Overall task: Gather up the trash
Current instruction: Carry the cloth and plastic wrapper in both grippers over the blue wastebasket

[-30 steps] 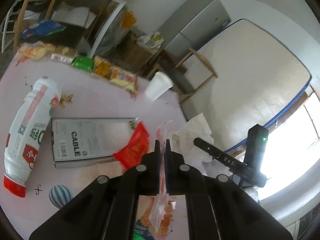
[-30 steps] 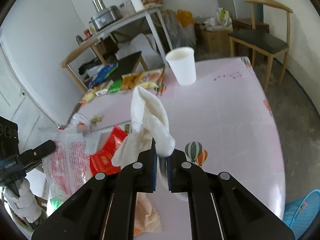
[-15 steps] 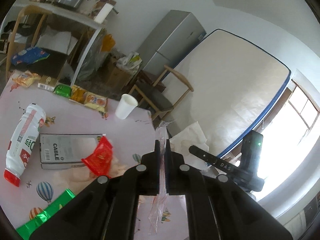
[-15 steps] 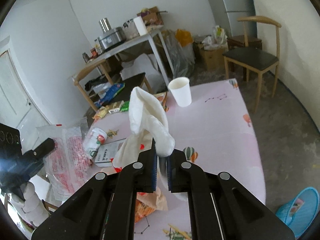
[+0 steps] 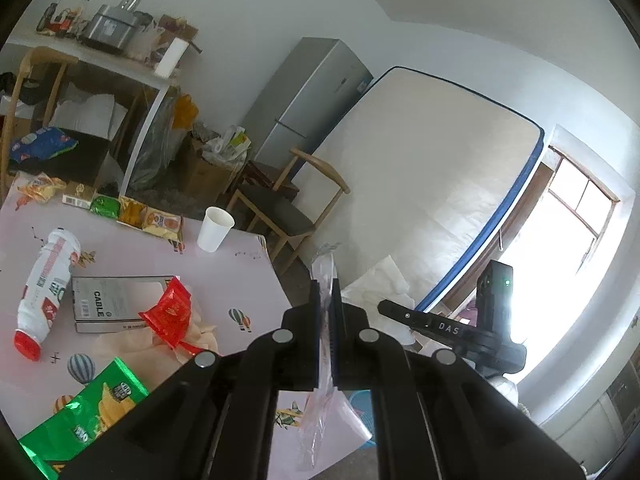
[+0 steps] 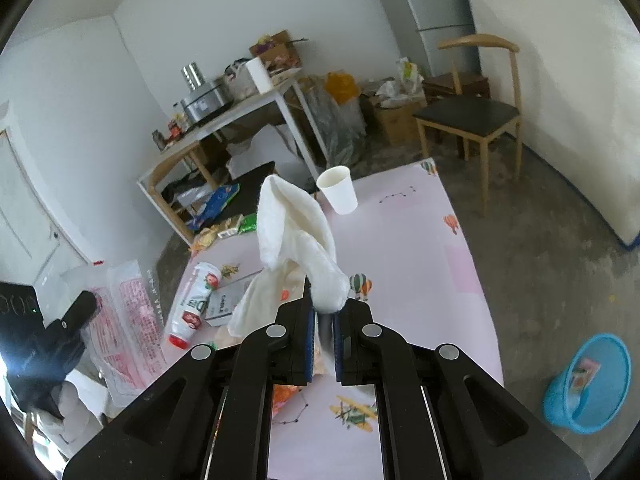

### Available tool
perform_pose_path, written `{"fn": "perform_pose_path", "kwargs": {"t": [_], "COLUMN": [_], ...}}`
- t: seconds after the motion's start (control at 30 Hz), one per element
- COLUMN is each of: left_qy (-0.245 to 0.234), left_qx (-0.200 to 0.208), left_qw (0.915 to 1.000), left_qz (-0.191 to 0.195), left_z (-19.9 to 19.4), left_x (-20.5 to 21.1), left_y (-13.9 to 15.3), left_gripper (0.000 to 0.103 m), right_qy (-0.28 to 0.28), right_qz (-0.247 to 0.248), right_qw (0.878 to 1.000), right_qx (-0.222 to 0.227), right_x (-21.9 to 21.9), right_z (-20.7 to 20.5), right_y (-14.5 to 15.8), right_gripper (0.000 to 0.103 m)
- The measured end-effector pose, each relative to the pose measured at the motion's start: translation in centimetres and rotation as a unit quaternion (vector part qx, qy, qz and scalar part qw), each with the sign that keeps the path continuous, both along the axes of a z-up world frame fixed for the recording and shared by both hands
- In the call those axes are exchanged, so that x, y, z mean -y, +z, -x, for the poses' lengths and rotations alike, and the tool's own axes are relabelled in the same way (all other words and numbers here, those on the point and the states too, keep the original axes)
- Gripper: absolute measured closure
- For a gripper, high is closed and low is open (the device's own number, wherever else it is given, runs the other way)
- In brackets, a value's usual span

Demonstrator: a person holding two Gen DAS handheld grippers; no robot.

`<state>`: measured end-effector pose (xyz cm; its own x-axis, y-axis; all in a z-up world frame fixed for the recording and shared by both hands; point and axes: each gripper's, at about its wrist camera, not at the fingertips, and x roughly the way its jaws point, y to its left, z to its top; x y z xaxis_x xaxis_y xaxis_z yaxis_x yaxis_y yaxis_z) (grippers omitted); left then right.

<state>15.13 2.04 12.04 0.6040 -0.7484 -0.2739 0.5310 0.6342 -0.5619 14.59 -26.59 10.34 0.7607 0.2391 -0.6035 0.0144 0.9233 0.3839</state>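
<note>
The left gripper [image 5: 326,304] is squeezing a thin clear plastic wrapper [image 5: 320,420] that is hanging down over the pink table [image 5: 248,280]. The right gripper [image 6: 322,316] is pinching a crumpled white tissue [image 6: 294,240], which is sticking up above the table. A blue trash basket [image 6: 588,384] is sitting on the floor nearby.

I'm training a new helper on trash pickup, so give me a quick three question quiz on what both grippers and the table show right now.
1. True or false: the left gripper is empty.
2. What does the right gripper hold: A) paper cup, B) white tissue, C) bottle?
3. What colour is the bin on the floor?

Key: 1. false, it pinches a clear plastic wrapper; 2. B; 3. blue.
</note>
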Motion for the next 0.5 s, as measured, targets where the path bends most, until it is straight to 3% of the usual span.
{"fn": "perform_pose_path", "kwargs": {"t": [0.27, 0.5], "left_qy": [-0.004, -0.021], "left_qx": [0.0, -0.005], "left_qw": [1.0, 0.9998], "left_qz": [-0.002, 0.003], "left_z": [2.0, 1.8], "left_x": [-1.6, -0.4], "left_y": [0.6, 0.3], "left_gripper": [0.1, 0.1], "right_qy": [-0.009, -0.022], "right_qz": [-0.015, -0.018], "right_qw": [1.0, 1.0], "right_qx": [0.011, 0.01], "right_x": [-1.3, -0.8], "right_z": [2.4, 3.3], "right_y": [1.1, 1.1], "right_gripper": [0.097, 0.097]}}
